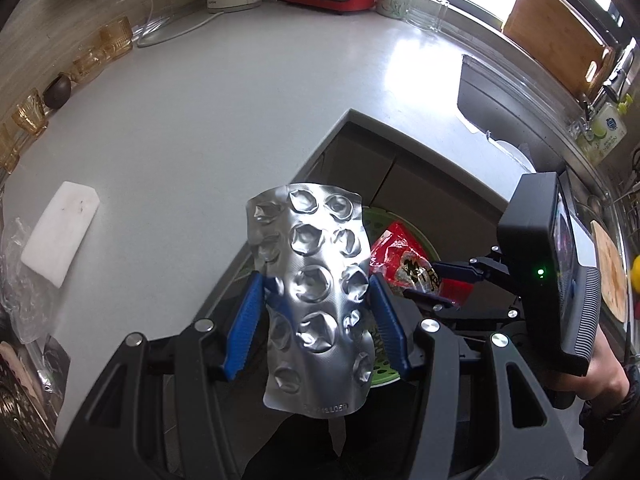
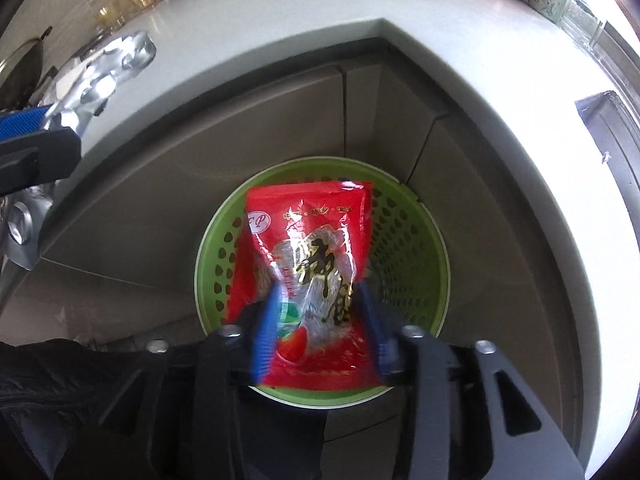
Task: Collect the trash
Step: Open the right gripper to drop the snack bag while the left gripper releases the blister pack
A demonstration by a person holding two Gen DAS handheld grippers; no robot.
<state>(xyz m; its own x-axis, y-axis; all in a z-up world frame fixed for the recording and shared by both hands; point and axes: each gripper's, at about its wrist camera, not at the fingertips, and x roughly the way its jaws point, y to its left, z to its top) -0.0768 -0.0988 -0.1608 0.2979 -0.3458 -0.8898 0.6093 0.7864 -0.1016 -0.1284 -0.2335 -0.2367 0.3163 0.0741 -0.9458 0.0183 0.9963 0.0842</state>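
The left gripper pinches a crumpled silver blister pack between its blue pads, holding it upright over the edge of the grey countertop. The right gripper hangs above a green perforated waste basket on the floor by the cabinet corner; its jaws stand apart, blurred, with a red snack wrapper between them, and whether they press on it is unclear
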